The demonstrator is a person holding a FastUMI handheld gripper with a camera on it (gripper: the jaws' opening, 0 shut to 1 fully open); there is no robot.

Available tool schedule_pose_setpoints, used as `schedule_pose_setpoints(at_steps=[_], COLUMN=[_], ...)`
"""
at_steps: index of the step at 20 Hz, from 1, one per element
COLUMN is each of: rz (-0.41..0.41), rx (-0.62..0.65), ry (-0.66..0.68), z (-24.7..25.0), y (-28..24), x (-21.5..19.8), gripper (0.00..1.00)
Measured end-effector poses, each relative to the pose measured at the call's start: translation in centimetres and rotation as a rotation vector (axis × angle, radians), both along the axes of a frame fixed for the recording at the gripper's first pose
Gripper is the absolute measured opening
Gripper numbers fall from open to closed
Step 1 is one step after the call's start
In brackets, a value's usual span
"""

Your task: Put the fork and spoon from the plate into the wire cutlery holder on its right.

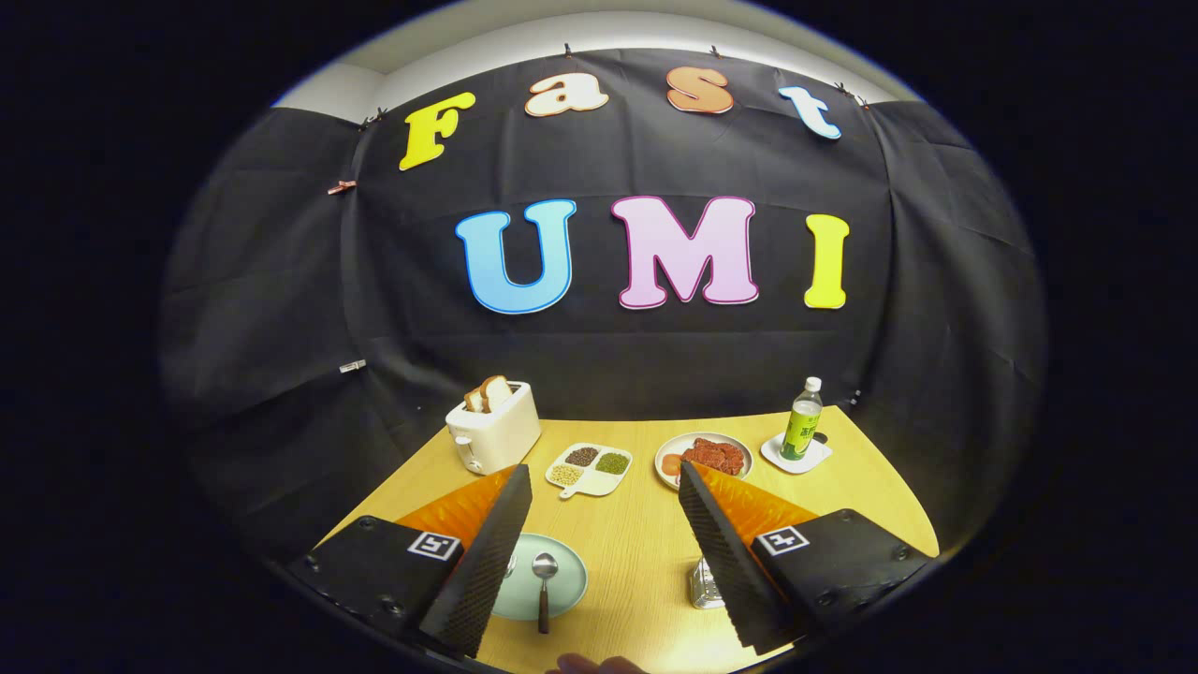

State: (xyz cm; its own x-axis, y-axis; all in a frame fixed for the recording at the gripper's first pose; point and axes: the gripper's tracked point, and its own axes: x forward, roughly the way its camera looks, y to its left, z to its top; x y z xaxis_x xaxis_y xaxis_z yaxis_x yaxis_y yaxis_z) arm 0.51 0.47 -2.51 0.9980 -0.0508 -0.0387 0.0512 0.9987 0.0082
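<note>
**Open fingers above the plate and holder**

Hovering over the yellow wooden table (646,543), the gripper (604,487) has its two fingers spread wide apart with nothing between them but bare tabletop. Just inside the left finger lies a round pale green plate (562,590), partly hidden by that finger. On it rests a metal spoon with a dark handle (544,585), its long axis running near to far: bowl pointing away toward the wall, handle toward the near table edge. A sliver of a second metal utensil (510,565) shows at the finger's edge; whether it is the fork I cannot tell. Beside the right finger stands the silvery wire cutlery holder (704,585), half covered by it.

Beyond the fingertips sit a white divided dish of beans and grains (590,466), a white plate of red meat (704,457), a white toaster holding bread slices (493,426), and a green bottle on a white coaster (801,421).
</note>
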Motion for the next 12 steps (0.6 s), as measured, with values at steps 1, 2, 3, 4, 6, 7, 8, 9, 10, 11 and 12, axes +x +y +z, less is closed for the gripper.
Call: schedule_pose_setpoints(at_steps=[1, 2, 3, 4, 6, 7, 8, 9, 10, 11, 12], rz=[-0.006, -0.007, -0.008, -0.013, 0.0, 0.018, 0.033, 0.044, 0.048, 0.036, 0.023], rx=[0.002, 0.006, 0.006, 0.004, 0.001, 0.001, 0.0, -0.001, -0.004, -0.007, -0.01], ry=[-0.002, 0.0, 0.001, 0.001, -0.002, 0.003, 0.013, 0.027, 0.042, 0.043, 0.047], z=[-0.1, -0.3, -0.6, -0.8, -1.1, -1.3, -1.7, -2.1, -2.6, -2.8, -3.1], y=[0.2, 0.6, 1.0, 1.1, 2.0, 2.7, 3.1, 3.2, 3.2, 2.9, 2.4], x=[0.1, 0.2, 0.3, 0.4, 0.7, 0.8, 1.1, 1.1, 1.1, 1.1, 1.2], gripper=[0.99, 0.99, 0.99, 0.99, 0.98, 0.98, 0.99, 0.99, 0.99, 0.99, 0.99])
